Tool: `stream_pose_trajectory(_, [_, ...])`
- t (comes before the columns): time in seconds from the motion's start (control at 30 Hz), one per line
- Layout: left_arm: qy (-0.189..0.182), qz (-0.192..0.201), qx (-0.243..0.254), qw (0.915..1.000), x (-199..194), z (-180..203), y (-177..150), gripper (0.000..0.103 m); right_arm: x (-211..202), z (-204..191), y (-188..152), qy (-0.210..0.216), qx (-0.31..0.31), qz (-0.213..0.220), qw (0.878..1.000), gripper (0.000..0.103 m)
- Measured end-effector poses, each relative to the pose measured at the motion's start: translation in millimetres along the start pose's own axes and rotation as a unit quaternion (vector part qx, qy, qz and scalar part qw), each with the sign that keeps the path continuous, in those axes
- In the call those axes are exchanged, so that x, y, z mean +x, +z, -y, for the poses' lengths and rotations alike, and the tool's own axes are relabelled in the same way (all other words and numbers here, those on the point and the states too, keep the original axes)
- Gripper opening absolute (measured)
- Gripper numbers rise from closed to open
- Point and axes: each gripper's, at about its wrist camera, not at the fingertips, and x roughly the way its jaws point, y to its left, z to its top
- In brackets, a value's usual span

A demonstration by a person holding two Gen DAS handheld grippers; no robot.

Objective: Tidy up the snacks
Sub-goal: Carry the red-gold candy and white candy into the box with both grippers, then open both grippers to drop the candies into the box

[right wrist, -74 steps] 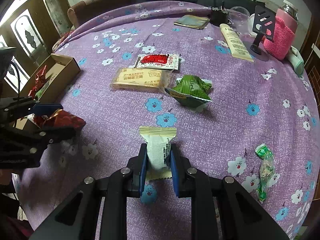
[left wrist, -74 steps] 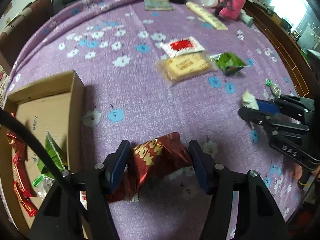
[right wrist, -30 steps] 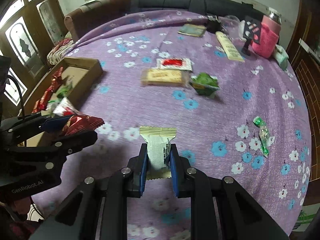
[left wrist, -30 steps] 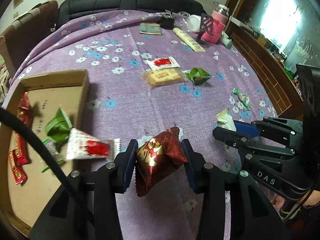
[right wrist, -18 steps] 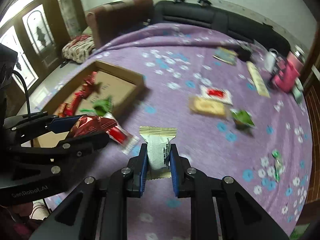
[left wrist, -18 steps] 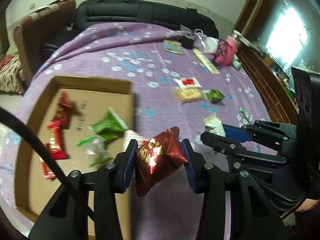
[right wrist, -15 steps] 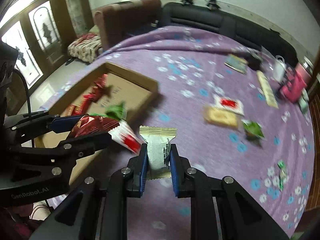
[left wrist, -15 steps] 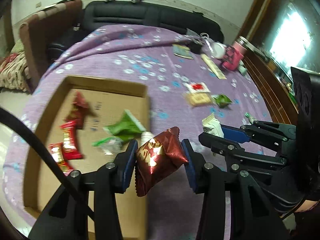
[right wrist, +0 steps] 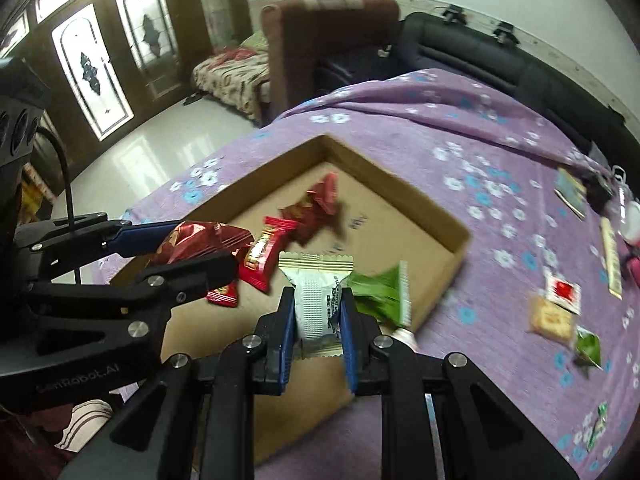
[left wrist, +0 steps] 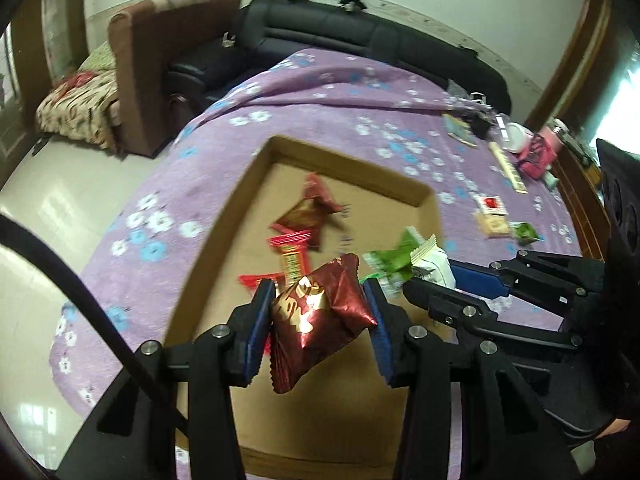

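Left wrist view: the left hand-held gripper clamps a red foil snack above the cardboard box, ready to drop among the snacks already inside.

Right wrist view: the right hand-held gripper pinches a white packet (upright) over the box's near right part, probably for release; more snacks lie far right on the table.

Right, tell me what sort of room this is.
Most likely a home living room: a black leather sofa and a brown upholstered armchair stand behind the table in its purple flowered cloth, and arched patterned glass doors open onto a shiny tiled floor.
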Motion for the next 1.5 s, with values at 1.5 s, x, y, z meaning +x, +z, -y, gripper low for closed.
stream_pose_trajectory(1.5, [0.037, -0.067, -0.008, 0.997, 28, -10, -16, 0.061, 34, -4, -10, -0.022, 0.014, -0.075, 0.997, 0.023])
